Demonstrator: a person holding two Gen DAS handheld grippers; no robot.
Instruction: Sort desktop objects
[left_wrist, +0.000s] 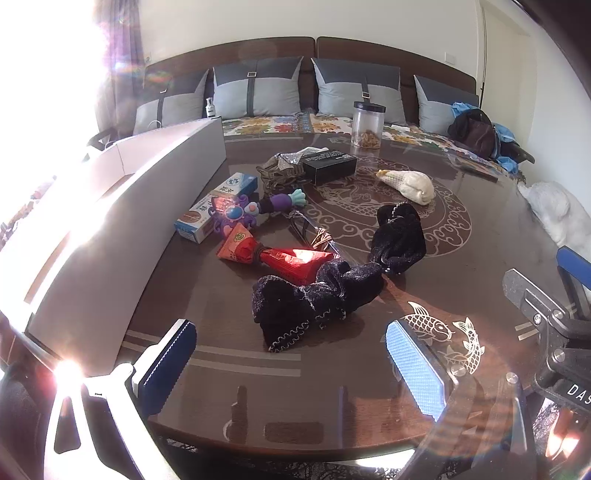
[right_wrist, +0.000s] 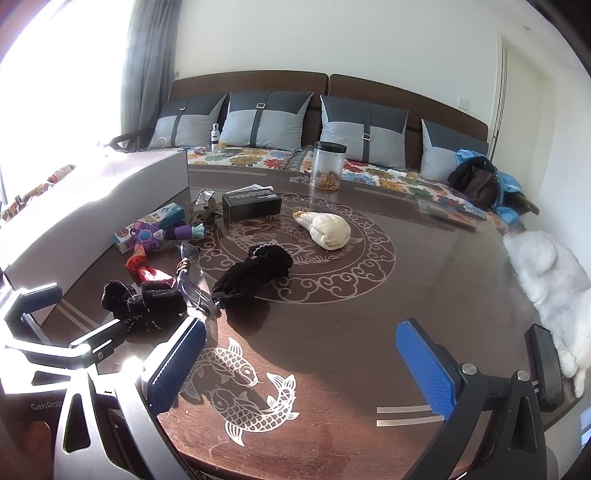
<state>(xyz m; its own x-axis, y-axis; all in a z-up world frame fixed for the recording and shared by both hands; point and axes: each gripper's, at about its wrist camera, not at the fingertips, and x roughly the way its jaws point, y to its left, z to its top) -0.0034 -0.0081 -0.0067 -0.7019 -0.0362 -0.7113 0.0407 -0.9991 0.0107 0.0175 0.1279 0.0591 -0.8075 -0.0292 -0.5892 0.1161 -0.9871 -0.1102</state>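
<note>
Loose objects lie on a round brown table (left_wrist: 461, 258) (right_wrist: 369, 314). Two black velvet pieces (left_wrist: 314, 299) (right_wrist: 255, 275) are nearest. Behind them lie a red packet (left_wrist: 273, 254) (right_wrist: 142, 269), a purple toy (left_wrist: 243, 212) (right_wrist: 162, 232), a blue-and-white carton (left_wrist: 218, 206) (right_wrist: 162, 218), clear glasses (right_wrist: 192, 273), a black box (left_wrist: 328, 166) (right_wrist: 252, 206) and a cream corn-shaped plush (left_wrist: 408, 184) (right_wrist: 328, 230). My left gripper (left_wrist: 291, 369) hovers open just short of the near velvet piece. My right gripper (right_wrist: 299, 365) hangs open over the fish inlay, with nothing between its fingers.
A long white open box (left_wrist: 122, 206) (right_wrist: 92, 206) lies along the table's left side. A clear jar (left_wrist: 367, 123) (right_wrist: 327, 166) stands at the far edge. A white furry animal (right_wrist: 550, 280) sits at the right rim. A cushioned bench runs behind.
</note>
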